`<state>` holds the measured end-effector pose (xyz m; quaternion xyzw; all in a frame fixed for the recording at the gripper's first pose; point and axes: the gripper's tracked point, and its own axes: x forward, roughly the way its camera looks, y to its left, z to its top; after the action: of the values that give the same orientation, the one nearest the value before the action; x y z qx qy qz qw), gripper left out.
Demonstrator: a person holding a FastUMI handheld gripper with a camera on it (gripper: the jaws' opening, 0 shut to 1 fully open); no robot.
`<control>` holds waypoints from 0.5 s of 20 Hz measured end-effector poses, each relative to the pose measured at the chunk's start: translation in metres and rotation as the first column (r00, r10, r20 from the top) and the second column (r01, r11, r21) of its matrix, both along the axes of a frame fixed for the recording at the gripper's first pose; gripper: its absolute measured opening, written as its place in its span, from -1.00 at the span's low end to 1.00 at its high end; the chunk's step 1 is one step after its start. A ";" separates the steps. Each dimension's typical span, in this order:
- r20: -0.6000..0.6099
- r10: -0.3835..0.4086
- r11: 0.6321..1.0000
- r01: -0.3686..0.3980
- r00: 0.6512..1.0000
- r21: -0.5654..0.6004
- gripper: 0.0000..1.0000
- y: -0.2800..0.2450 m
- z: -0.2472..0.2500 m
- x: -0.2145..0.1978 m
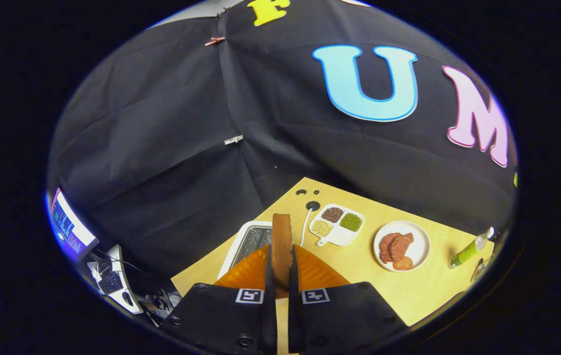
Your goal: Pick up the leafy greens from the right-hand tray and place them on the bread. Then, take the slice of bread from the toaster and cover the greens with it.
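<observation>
Far off to the left, past the table's edge, a lit monitor [69, 228] is seen, with a keyboard [110, 282] below it. On the table [423, 291], moving rightward, a metal tray [249, 241] is passed, then the slice of bread [281, 246] itself: it is held upright, edge-on, clamped between the jaws of the gripper [280, 268], with both fingers pressed flat against its faces. Next a white divided dish [338, 224] of grains is noted, then a round plate [401, 245] carrying reddish-brown slices, and lastly a green bottle [471, 249] lying tipped near the far right.

The leafy greens and the base bread cannot be made out here, so the target must be found before anything is released. The covering step seems to be in hand: the slice is best tilted flat first, lowered squarely over the greens, and let go only once it rests there. The gripper is carried well above the table, pitched down and forward.
</observation>
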<state>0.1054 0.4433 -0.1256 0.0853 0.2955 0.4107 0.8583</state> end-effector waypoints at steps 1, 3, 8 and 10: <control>-0.002 -0.025 1.000 0.025 1.000 0.009 -0.74 -0.018 0.000 -0.002; -0.008 -0.072 0.997 0.072 0.997 0.002 -0.73 -0.048 -0.009 -0.003; -0.073 -0.194 0.981 0.192 0.978 -0.034 -0.74 -0.112 -0.057 -0.009; -0.100 -0.234 0.971 0.228 0.967 -0.069 -0.74 -0.131 -0.082 -0.014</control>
<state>0.0914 0.3119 -0.2077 0.1165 0.3410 0.2939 0.8853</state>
